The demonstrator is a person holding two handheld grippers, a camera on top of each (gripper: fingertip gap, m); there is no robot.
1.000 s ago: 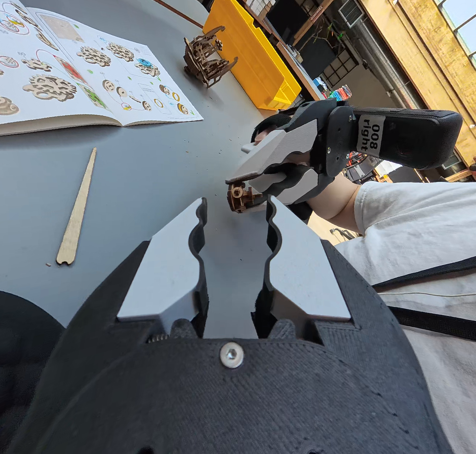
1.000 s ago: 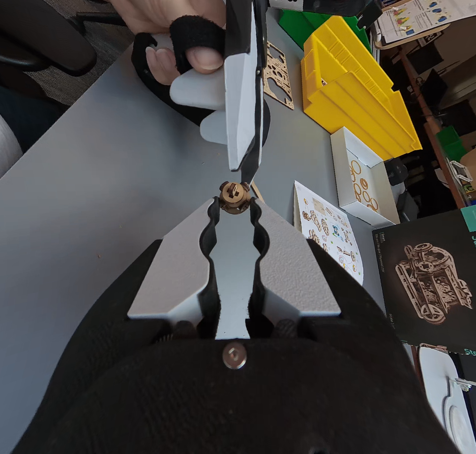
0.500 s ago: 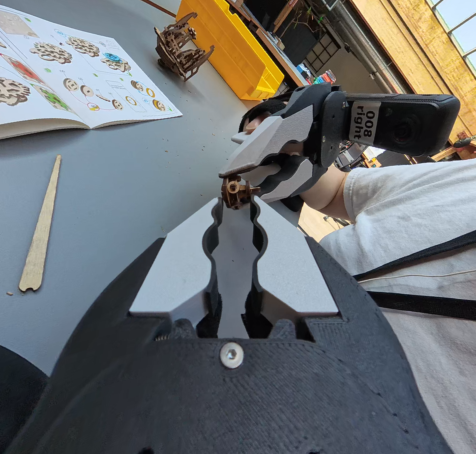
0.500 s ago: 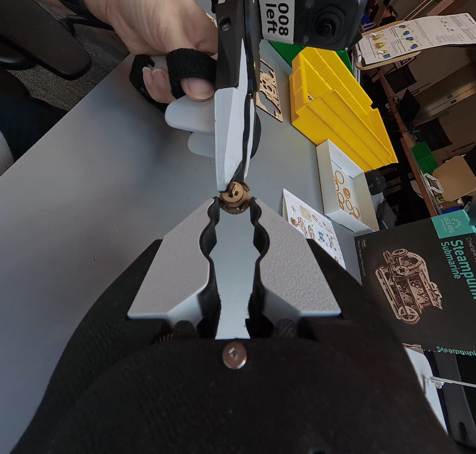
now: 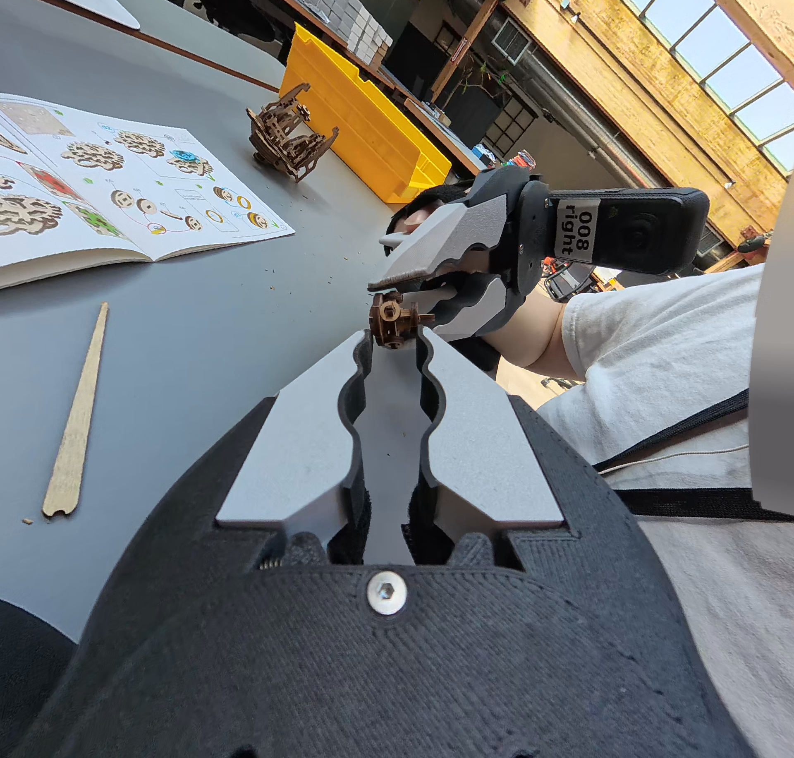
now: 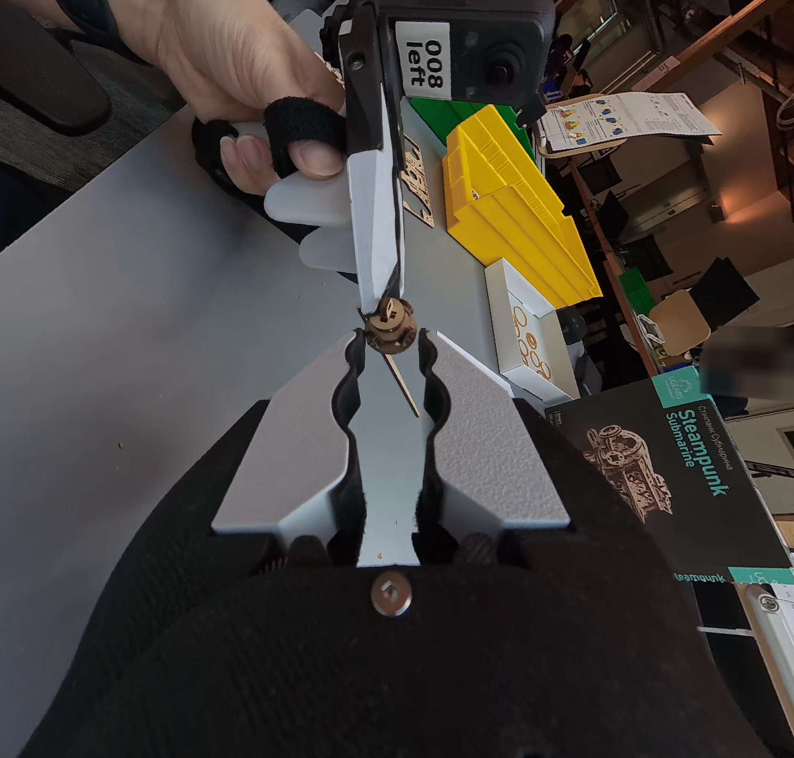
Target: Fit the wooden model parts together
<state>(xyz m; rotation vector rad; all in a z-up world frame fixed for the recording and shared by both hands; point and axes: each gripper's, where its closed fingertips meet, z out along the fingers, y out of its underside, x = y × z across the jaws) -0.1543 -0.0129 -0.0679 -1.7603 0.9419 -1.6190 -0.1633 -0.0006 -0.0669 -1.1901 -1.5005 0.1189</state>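
Wooden hub [image 5: 393, 322] sits between both grippers' fingertips, its thin pin pointing toward the right gripper [image 6: 390, 336]; left gripper [image 5: 394, 338] pinches it, right's narrow-set fingers flank it.

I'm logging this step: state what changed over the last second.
The left gripper moved forward to the part and narrowed from wide open until its tips flank it, apparently pinching it. The right gripper kept its grip on the part. The stick and booklet lay where they were.
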